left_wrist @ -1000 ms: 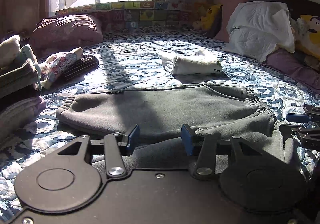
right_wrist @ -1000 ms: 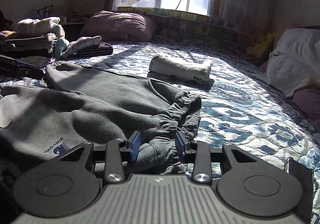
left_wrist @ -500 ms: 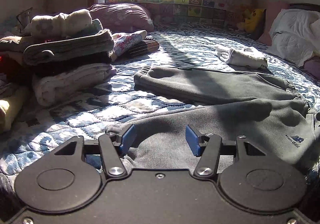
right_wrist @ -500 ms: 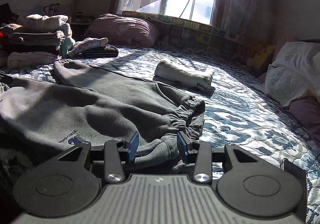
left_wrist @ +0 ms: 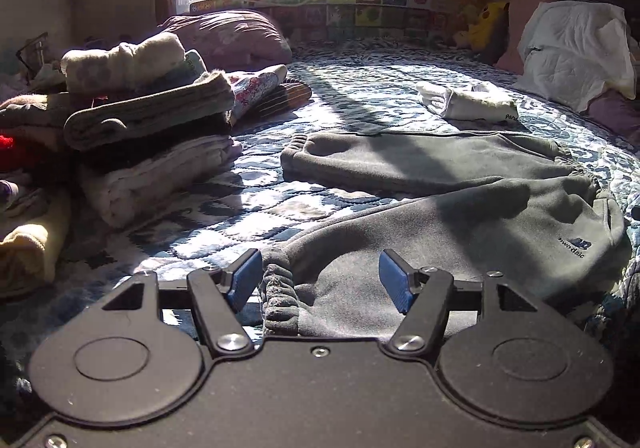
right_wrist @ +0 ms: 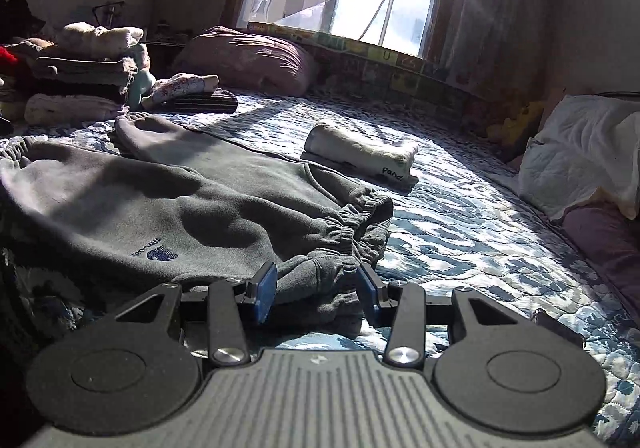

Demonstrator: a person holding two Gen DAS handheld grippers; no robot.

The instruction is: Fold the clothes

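Note:
Grey sweatpants (left_wrist: 440, 232) lie spread on the blue patterned quilt, with the legs toward the left and the elastic waistband (right_wrist: 344, 224) at the right. My left gripper (left_wrist: 320, 280) is open and low over the near leg. That leg's ribbed cuff (left_wrist: 278, 288) lies between its blue pads, close to the left one. My right gripper (right_wrist: 316, 292) is open at the near waistband corner of the sweatpants (right_wrist: 160, 208). Bunched grey fabric sits between its fingers and rests on the bed.
A tall stack of folded clothes (left_wrist: 152, 136) (right_wrist: 80, 88) stands on the left. A white rolled garment (left_wrist: 468, 104) (right_wrist: 360, 152) lies beyond the pants. White bedding (left_wrist: 576, 48) and a purple pillow (left_wrist: 232, 36) line the far edges below the window.
My left gripper has swung left along the pants from the waist area to the near leg's cuff. The right gripper stays at the waistband, and its fingers stand slightly wider apart.

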